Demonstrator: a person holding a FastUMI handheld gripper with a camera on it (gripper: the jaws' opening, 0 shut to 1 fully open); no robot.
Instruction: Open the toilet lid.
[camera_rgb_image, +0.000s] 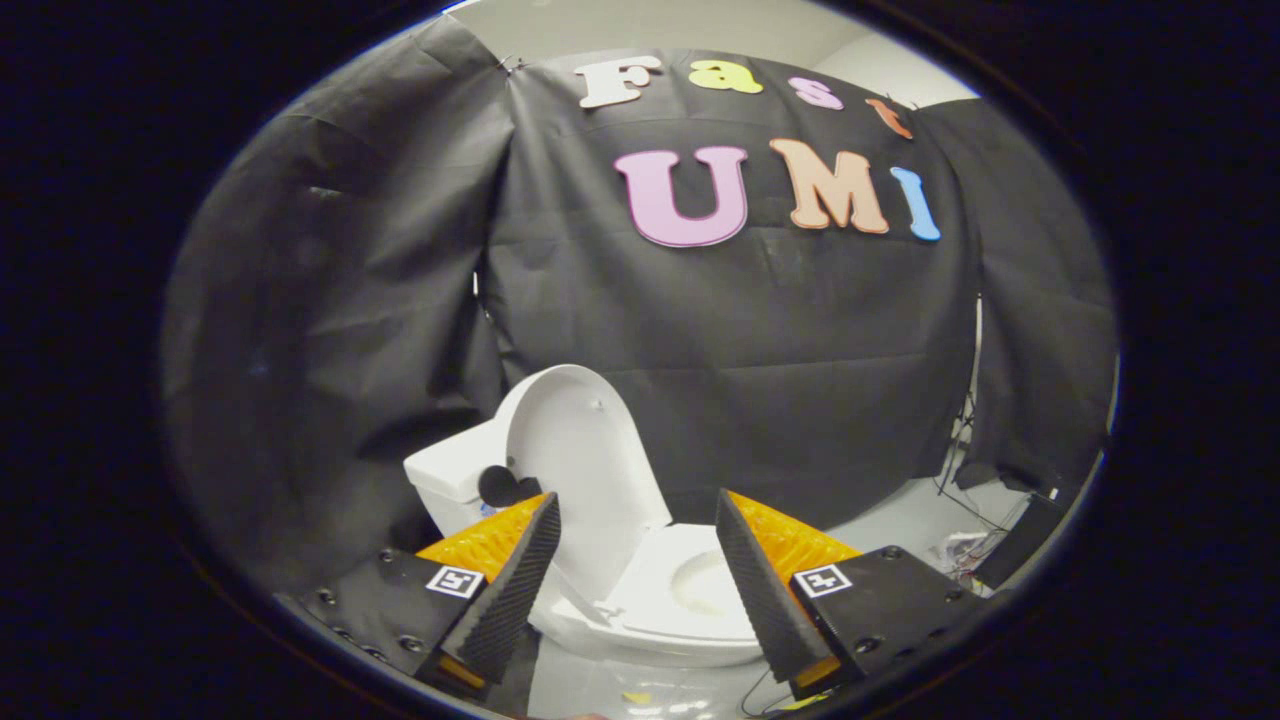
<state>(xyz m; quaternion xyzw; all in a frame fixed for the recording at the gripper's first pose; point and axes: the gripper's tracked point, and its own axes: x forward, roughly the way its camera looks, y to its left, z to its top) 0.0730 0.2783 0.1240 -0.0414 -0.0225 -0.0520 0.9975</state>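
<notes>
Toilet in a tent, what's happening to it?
A person is working a hand-held gripper at a small white toilet. Its white oval lid already stands raised, leaning back toward the white tank, and the seat and bowl lie uncovered. The gripper's fingers are spread apart and hold nothing; the toilet sits between and just beyond them, in front of the black cloth wall.

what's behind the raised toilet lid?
The tank sits behind the upright lid, with a dark object at its front; the lid covers the rest. Booth wall beyond. The gripper is open, jaws apart, holding nothing.
</notes>
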